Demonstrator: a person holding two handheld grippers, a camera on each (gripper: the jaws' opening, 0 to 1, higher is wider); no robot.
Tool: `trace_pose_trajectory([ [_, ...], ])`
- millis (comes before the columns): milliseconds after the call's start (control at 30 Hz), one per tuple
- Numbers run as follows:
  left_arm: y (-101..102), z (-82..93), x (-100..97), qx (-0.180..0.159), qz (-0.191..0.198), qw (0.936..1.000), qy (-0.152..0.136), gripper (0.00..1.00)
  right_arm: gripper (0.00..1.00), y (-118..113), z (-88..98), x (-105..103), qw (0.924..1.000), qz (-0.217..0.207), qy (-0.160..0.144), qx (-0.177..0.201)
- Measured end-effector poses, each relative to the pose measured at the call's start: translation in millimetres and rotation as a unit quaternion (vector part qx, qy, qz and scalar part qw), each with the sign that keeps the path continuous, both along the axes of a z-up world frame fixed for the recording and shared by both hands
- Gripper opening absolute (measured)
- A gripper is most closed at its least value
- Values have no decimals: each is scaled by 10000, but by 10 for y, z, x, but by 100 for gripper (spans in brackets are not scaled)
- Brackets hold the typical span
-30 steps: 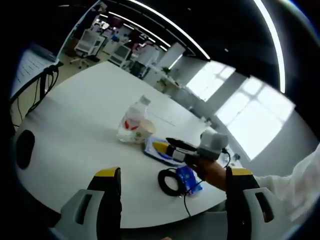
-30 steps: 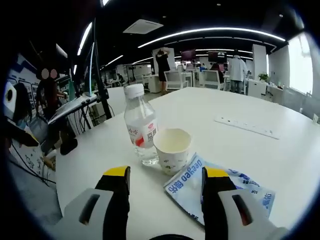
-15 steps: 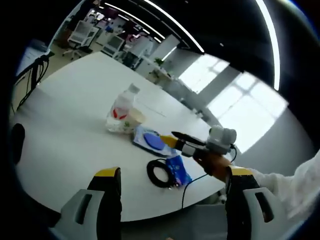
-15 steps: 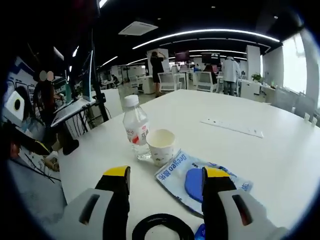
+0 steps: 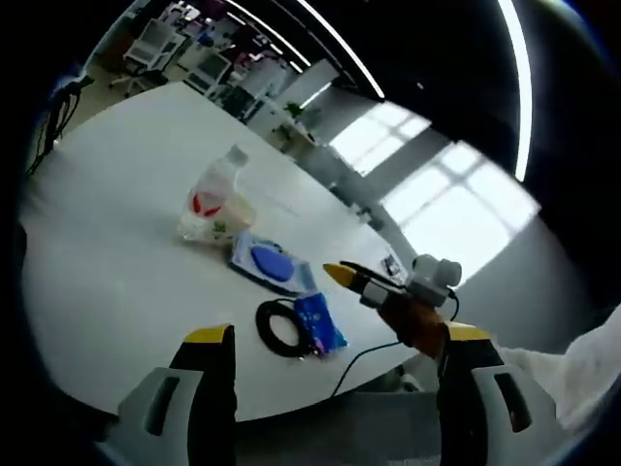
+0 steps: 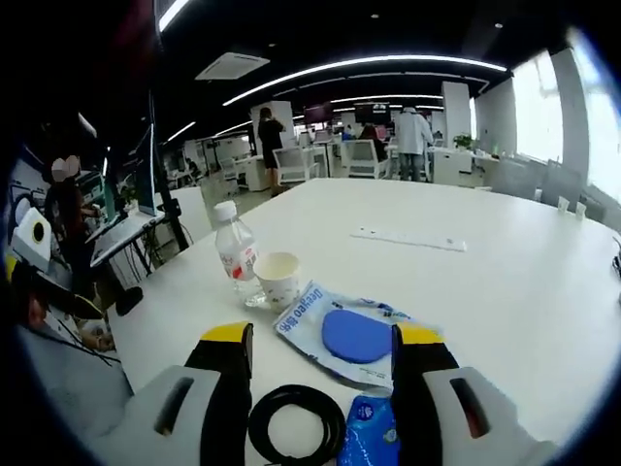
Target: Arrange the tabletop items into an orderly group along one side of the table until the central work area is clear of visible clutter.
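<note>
On the white round table (image 5: pixel 107 262) stand a clear water bottle (image 5: pixel 212 197) and a paper cup (image 5: pixel 236 210), touching. Beside them lies a white and blue packet (image 5: pixel 267 264) with a blue disc on it, then a black cable coil (image 5: pixel 281 328) and a small blue pack (image 5: pixel 318 322) by the table's near edge. My left gripper (image 5: pixel 337 336) is open, high above the edge. My right gripper (image 5: pixel 340 275), in a hand, hovers by the blue pack. From the right gripper (image 6: pixel 320 336), open and holding nothing, I see the bottle (image 6: pixel 236 260), cup (image 6: pixel 277 280), packet (image 6: pixel 349 332), coil (image 6: pixel 296 427) and pack (image 6: pixel 369 433).
A thin white strip (image 6: pixel 408 239) lies further out on the table (image 6: pixel 505 291). People stand among desks and chairs at the far end of the office (image 6: pixel 335 146). A person sits by a monitor off the table's left edge (image 6: pixel 58 262).
Both grippers have drawn back and up from the items. The cable coil and blue pack have come into the right gripper view. The items themselves have not moved.
</note>
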State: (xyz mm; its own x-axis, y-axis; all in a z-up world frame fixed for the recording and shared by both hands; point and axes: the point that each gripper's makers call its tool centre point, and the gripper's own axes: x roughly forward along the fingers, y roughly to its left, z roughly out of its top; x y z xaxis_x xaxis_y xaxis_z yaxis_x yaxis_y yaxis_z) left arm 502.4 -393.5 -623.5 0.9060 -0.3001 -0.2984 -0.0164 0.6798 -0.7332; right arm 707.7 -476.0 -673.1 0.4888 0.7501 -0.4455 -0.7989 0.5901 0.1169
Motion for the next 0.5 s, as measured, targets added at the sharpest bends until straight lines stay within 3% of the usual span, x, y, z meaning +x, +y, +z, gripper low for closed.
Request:
trace_pose_trajectory([
  [167,57,-2,-9,112,73,9999,36,82,55,-66,75,12,9999,68,23,146],
  [300,76,-6,23,562,-161,9982,123,82,55,-90,90,73,9995,239,-10,188],
  [367,49,42,108,820,-331,9961,73,82,55,-114,116,88,9990,358,2,267],
  [433,51,86,215,776,-250,9964,211,81,55,-201,123,106,9990,293,143,305],
  [500,33,187,360,789,-265,9964,141,81,55,-248,191,85,9984,347,145,423],
])
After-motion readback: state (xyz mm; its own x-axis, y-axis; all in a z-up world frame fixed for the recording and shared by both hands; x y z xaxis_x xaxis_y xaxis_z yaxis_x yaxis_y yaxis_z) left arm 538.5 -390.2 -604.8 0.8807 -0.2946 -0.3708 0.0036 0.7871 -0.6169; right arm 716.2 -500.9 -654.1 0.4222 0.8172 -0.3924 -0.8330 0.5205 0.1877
